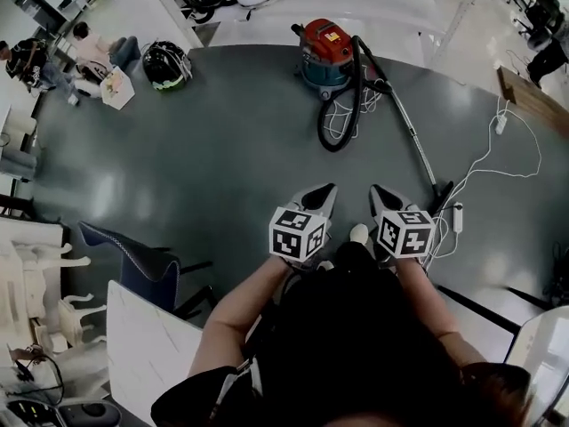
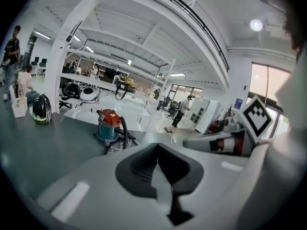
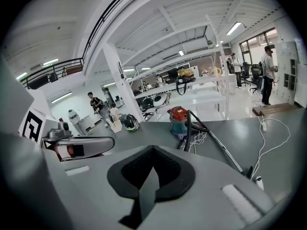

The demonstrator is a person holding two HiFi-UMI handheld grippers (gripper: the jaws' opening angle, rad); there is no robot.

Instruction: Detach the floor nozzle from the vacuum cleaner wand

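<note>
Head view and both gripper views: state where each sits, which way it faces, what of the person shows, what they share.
Head view: on the head, facing steeply down at the floor; forearms, left gripper and right gripper show.
Left gripper view: on that gripper, along its shut jaws; right gripper at right.
Right gripper view: on that gripper, along its shut jaws; left gripper at left.
Shared: the vacuum cleaner, in all three.
</note>
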